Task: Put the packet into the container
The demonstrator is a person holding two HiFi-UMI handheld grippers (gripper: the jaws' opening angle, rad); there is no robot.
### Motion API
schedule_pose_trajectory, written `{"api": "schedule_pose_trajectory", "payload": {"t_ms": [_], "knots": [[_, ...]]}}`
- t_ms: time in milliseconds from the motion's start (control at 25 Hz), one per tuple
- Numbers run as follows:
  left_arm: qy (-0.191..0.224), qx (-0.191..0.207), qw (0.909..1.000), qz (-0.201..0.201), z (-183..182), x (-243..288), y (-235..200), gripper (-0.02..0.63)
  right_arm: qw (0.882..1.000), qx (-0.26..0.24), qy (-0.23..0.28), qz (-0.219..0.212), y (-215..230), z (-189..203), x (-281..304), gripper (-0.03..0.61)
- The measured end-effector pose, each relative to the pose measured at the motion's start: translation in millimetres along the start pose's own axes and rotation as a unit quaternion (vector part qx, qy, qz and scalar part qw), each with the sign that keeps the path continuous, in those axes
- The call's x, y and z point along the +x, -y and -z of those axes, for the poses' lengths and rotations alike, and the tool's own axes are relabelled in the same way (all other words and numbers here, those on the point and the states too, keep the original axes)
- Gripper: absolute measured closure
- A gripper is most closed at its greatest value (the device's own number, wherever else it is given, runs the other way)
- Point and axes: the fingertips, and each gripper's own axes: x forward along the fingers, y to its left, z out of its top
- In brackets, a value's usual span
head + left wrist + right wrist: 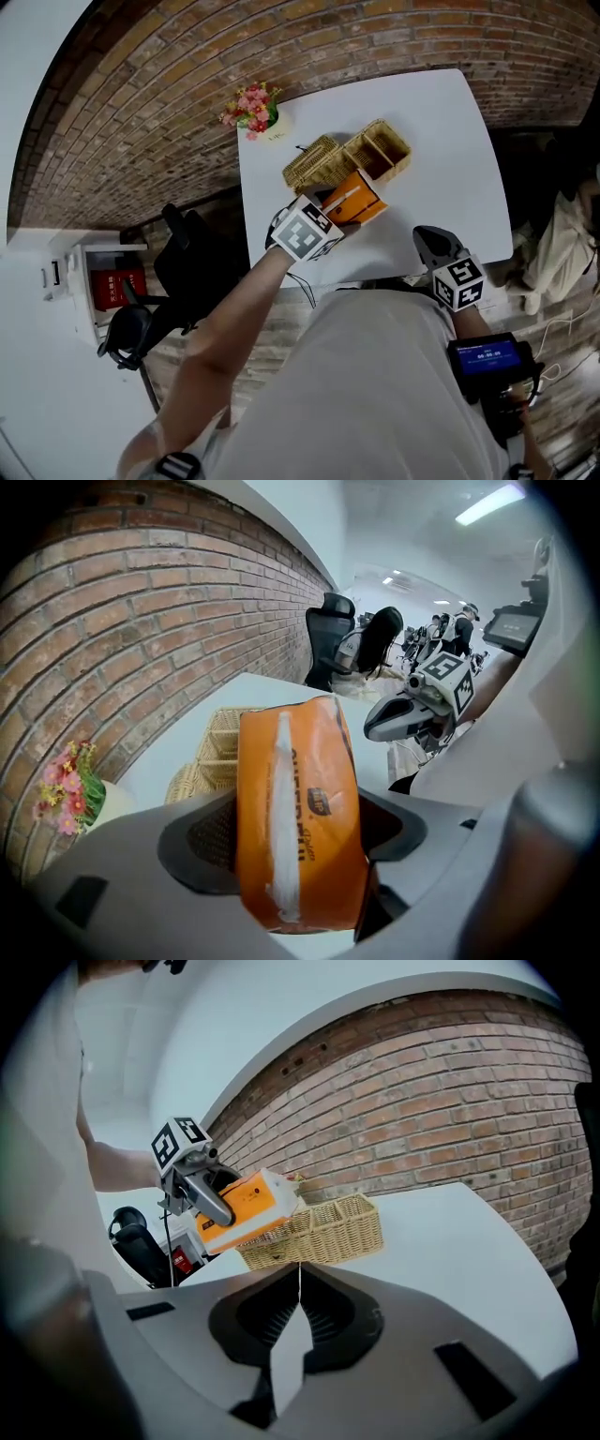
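The left hand-held gripper [292, 846] has its jaws wide apart and clamped on the two sides of a soft orange plastic packet [300, 761] with a white seam down its middle, which stands lengthwise between the pads. In the head view the packet is lifted clear of the white counter [441, 141] and sits right at the near edge of the light woven wicker basket with open compartments [319, 164], not down inside any of them. Whether it touches the rim I cannot tell. The right hand-held gripper [298, 1321] is empty, its jaws closed together, and it hangs over the counter's near edge, well apart from the basket. A small pot of pink and red flowers [251, 106] stands at the counter's far corner.
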Motion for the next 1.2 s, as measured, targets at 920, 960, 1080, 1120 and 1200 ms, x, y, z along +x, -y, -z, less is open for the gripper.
{"api": "schedule_pose_trajectory", "payload": {"t_ms": [920, 960, 1080, 1120, 1200], "knots": [[-0.048, 0.024, 0.9938, -0.098, 23, 13, -80, 0.249, 1.0, 0.004, -0.009, -0.002, 15, -4, 9, 0.566], [-0.054, 0.029, 0.9932, -0.098, 26, 15, -80, 0.249, 1.0, 0.005, -0.008, 0.0, 16, -5, 9, 0.566], [-0.067, 0.035, 0.9925, -0.097, 30, 25, -82, 0.249, 1.0, 0.01, -0.006, 0.001, 24, -5, 13, 0.566], [-0.07, 0.035, 0.9923, -0.096, 30, 30, -84, 0.249, 1.0, 0.011, -0.005, 0.0, 29, -6, 15, 0.566], [-0.082, 0.037, 0.9917, -0.093, 29, 41, -88, 0.249, 1.0, 0.013, -0.004, -0.003, 39, -8, 21, 0.566]]}}
